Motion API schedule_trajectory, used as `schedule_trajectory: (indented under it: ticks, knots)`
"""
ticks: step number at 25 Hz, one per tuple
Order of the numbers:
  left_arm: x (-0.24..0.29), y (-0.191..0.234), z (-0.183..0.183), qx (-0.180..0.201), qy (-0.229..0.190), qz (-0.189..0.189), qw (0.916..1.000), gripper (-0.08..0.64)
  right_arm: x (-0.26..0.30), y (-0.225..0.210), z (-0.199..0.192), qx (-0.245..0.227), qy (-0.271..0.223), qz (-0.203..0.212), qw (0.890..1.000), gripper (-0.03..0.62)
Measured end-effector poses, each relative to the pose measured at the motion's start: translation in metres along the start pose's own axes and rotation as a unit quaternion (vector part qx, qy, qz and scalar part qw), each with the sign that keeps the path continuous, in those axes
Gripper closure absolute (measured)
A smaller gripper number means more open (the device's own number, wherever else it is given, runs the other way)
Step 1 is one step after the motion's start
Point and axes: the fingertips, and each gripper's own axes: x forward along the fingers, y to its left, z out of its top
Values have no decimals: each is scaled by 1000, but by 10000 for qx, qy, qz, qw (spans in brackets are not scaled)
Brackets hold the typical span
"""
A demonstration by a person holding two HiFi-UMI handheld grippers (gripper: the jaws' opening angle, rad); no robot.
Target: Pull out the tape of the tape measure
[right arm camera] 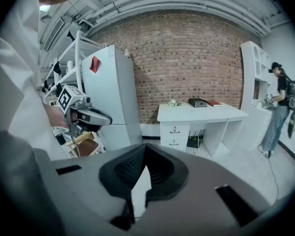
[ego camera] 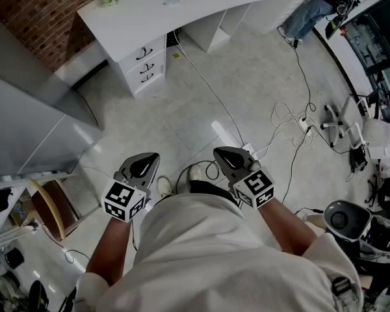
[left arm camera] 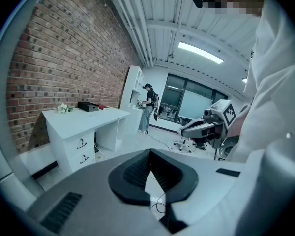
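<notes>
- Left gripper [ego camera: 143, 166] and right gripper [ego camera: 231, 158]: jaws clenched, both empty.
- Tape measure: in no view, neither between nor ahead of jaws.
- Risk: floor cables [ego camera: 292, 132] beyond jaws may trip the person while searching.

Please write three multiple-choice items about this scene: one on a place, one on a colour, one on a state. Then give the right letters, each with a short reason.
1. Where does the desk stand?
A. against the brick wall
B. free in the middle of the room
C. in a doorway

2. What colour is the desk?
A. black
B. white
C. green

3. How are the left hand-held gripper and the right hand-held gripper?
A. both open
B. both shut and empty
C. one open, one shut

Answers:
1 A: the desk backs onto the brick wall.
2 B: its top and sides are white.
3 B: in each gripper view the jaws meet with nothing between them.
</notes>
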Motion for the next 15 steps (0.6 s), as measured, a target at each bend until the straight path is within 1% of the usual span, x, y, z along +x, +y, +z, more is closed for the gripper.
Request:
schedule_trajectory:
  ticks: [4, 9, 15]
  knots:
    - [18, -20, 11, -10, -35, -52, 10000, 565, -13, -14, 1, -3, -115, 41, 9999, 591]
    - [49, -43, 29, -2, -1, -10, 10000, 565, -30, -44, 1, -6, -270, 98, 9996, 591]
    - [98, -68, 54, 195, -19, 40, 9998, 564, -51, -95, -3, 20, -542, 112, 9985, 589]
